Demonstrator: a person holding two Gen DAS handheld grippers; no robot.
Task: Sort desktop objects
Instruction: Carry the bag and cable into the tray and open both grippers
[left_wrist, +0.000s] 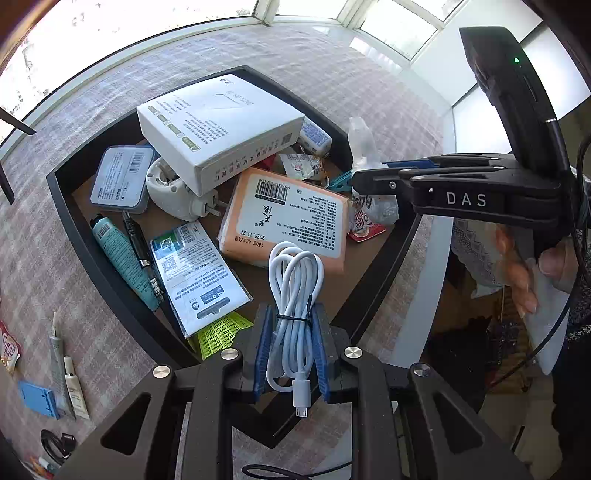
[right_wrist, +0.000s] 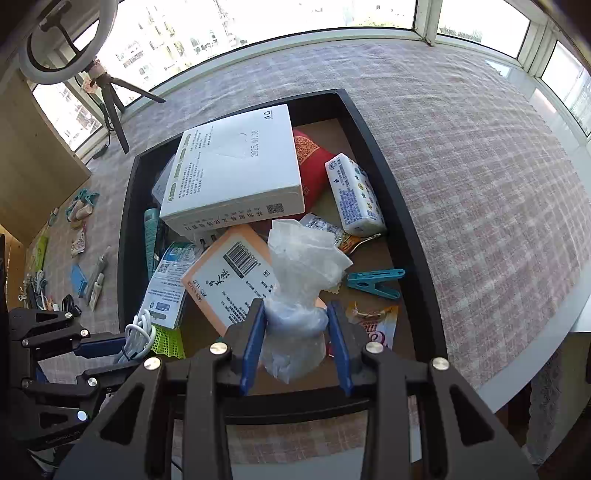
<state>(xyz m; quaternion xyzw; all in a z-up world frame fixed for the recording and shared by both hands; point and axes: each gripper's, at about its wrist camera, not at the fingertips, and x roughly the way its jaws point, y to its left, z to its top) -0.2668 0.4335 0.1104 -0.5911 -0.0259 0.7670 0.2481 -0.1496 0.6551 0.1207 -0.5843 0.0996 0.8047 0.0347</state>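
Mid-sort: left gripper (left_wrist: 291, 347) clamps the coiled white USB cable (left_wrist: 293, 295); right gripper (right_wrist: 295, 339) grips a crumpled clear plastic bag (right_wrist: 299, 280). Next, probably release both into the black tray (right_wrist: 410, 236) at frame centre.

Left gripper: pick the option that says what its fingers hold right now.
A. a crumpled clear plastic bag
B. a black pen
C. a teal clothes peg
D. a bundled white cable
D: the left gripper has its blue fingers closed on the bundled white cable above the black tray; the crumpled plastic bag sits in the right gripper.
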